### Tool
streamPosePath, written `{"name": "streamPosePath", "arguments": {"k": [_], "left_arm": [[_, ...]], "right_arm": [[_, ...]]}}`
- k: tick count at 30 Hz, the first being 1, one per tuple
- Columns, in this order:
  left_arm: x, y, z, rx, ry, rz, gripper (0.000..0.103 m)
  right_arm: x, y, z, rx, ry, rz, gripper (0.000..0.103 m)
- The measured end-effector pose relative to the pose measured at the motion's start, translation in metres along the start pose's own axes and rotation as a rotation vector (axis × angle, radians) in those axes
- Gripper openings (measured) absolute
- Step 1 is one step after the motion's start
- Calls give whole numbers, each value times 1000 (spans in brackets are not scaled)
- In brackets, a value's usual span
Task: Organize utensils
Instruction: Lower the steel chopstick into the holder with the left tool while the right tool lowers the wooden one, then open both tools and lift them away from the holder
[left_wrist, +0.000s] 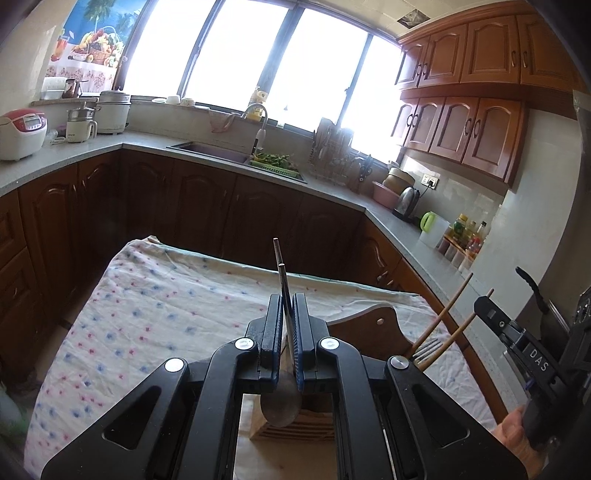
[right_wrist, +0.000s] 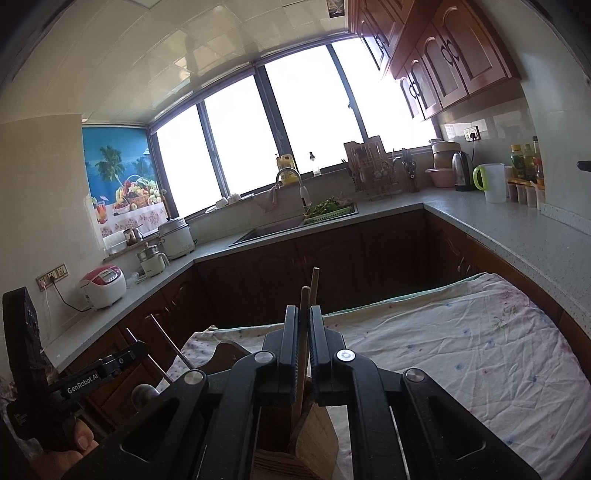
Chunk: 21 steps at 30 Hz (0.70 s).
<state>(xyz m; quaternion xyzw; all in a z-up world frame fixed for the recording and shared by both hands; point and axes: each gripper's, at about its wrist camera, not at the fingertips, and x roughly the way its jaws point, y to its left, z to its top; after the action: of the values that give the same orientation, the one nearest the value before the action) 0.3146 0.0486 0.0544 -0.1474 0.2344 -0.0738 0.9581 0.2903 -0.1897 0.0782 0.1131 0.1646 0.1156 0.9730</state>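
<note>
My left gripper (left_wrist: 287, 301) is shut on a metal spoon (left_wrist: 280, 406), its thin handle pointing up and its bowl hanging just above a slotted wooden utensil holder (left_wrist: 295, 430). My right gripper (right_wrist: 303, 314) is shut on a pair of wooden chopsticks (right_wrist: 309, 295); their lower ends reach into the same holder (right_wrist: 314, 439). In the left wrist view the chopsticks (left_wrist: 448, 302) and a metal fork (left_wrist: 424, 352) stand at the right. The spoon (right_wrist: 146, 393) and the left gripper's body show at the right wrist view's lower left.
The holder sits on a table under a flowered cloth (left_wrist: 159, 306). A brown wooden board (left_wrist: 373, 332) stands behind the holder. Counters with a sink (left_wrist: 210, 149), dish rack (left_wrist: 334, 155), kettle (left_wrist: 406, 203) and bottles surround the table.
</note>
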Motion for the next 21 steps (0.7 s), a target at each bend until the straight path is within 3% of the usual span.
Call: {"name": "streamPosePath", "arguments": {"k": [5,8,9,10,13,14,16,20,21], "left_arm": [[1,-2,2,6,4,6,5],[-1,-1,3,-1,15,6,7],[-2,-1,4,-4,15,6,8],[-3,0,4,-4,14,7,13],[-10,1,5,-16,7,7,43],[-13,1,5,-17,-1,8,46],[-20,1,5,-16,-5,9,50],[-35,3,2,-26,-18,24,81],[-39,3,1,-26,-22,34,84]], "right_arm": [[2,-1,1,6,10,2,6],[2,-6,2,23,13,5,12],[1,-7,2,30,12,11,20],[-1,-8,3,38,9,18,35],[-11,-10,5,55,-17,31,60],[-15,-11,6,60,-24,35,63],[-23,-13,8,74,-37,47,81],[-41,-18,8,94,-57,55,94],[-46,-19,6,97,-56,58,97]]}}
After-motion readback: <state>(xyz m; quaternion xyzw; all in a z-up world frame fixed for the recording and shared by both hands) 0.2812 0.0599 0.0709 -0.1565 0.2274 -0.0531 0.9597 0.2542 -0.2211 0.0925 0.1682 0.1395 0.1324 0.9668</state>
